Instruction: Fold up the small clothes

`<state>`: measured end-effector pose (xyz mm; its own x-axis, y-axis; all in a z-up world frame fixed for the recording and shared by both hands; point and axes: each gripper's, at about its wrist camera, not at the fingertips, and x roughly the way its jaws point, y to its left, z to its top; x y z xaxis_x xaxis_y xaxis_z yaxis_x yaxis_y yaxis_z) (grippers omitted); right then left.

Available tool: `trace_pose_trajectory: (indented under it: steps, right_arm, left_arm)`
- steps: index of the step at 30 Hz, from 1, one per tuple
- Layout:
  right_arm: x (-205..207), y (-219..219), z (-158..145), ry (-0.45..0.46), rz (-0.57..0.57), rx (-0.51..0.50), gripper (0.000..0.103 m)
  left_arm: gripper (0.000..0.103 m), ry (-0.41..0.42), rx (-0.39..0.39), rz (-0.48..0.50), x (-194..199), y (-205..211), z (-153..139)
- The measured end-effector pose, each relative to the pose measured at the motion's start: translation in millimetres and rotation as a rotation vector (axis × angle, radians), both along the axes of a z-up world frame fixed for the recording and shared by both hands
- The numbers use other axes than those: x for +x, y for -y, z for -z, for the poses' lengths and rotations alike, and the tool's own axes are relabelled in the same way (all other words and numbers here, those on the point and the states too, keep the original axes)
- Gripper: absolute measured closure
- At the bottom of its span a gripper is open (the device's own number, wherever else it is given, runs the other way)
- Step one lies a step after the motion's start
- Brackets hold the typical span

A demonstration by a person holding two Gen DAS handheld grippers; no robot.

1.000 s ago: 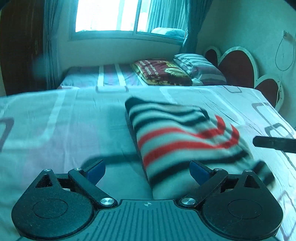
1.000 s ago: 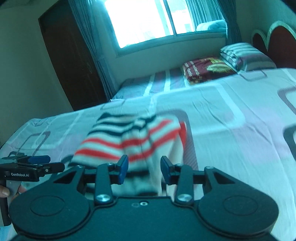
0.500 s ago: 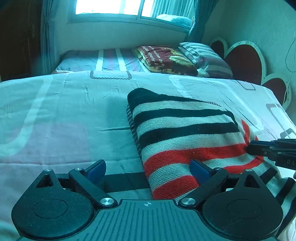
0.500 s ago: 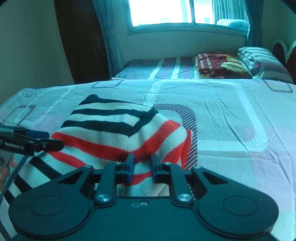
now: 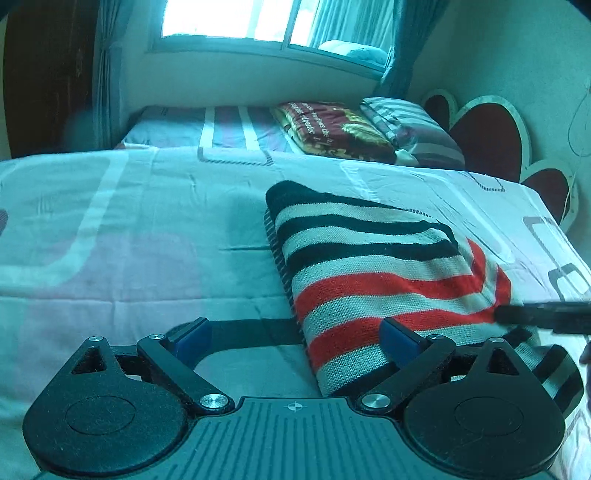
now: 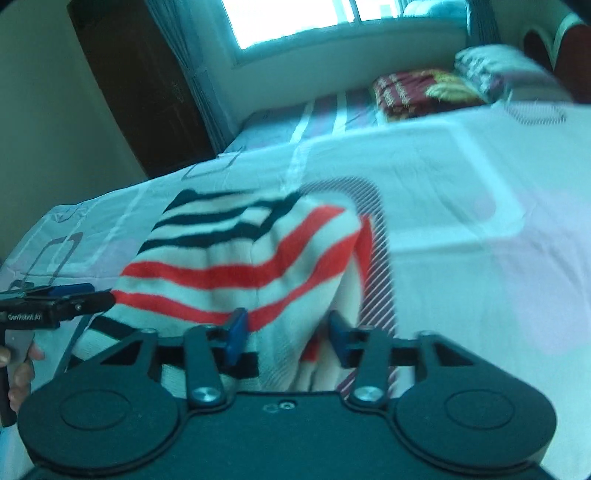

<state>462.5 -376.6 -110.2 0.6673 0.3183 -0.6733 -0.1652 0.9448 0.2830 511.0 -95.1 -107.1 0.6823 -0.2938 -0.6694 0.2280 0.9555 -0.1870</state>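
Note:
A folded knit garment with black, white and red stripes (image 5: 373, 266) lies on the bed sheet (image 5: 129, 240); it also shows in the right wrist view (image 6: 236, 254). My left gripper (image 5: 295, 338) is open, low over the garment's near left edge, its right pad over the fabric. My right gripper (image 6: 288, 338) is open with nothing clamped, close over the garment's near right corner. The right gripper's tip (image 5: 543, 315) enters the left wrist view from the right. The left gripper (image 6: 55, 302) shows at the left of the right wrist view.
A second bed (image 5: 221, 129) stands beyond, with a dark red folded blanket (image 5: 332, 129) and a striped pillow (image 5: 410, 129). A heart-shaped headboard (image 5: 487, 136) is at the right. A window (image 5: 266, 18) with curtains and a dark wardrobe (image 6: 140, 96) are behind.
My right gripper was nearly shut on the garment's corner half a second ago and has opened, letting it go. The garment has settled on the bed. The left gripper stays open.

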Motion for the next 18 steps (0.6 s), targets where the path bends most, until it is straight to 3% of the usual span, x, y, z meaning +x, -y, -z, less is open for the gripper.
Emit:
trace_pose_trajectory:
  steps: [2,6,9,11,14,18]
  right_arm:
    - [-5.2,-0.6,-2.0,0.04,0.0,-0.026,0.083]
    - [-13.7,6.4,-2.4,0.052,0.025,-0.029,0.085]
    - [-10.8,10.7,6.6,0.025,0.04,0.007,0.082]
    - [-7.3,12.7,-0.3,0.022,0.05,0.036,0.074]
    - [-1.3,27.3,-8.9,0.057,0.085,0.135,0.068]
    - [31.6,49.7,3.8,-0.001,0.144,0.282,0.068]
  left_arm:
    - [0.006,0.004,0.012,0.012,-0.1,3.0,-2.8]
    - [0.006,0.002,0.014,0.05,-1.2,11.9,-5.2]
    - [0.006,-0.01,0.06,0.062,0.3,20.3,1.2]
    - [0.006,-0.026,0.033,0.049,3.4,17.6,-2.3]
    - [0.006,0.02,0.029,0.07,5.1,17.7,-13.6]
    - [0.006,0.018,0.036,0.057,21.6,21.2,-15.0]
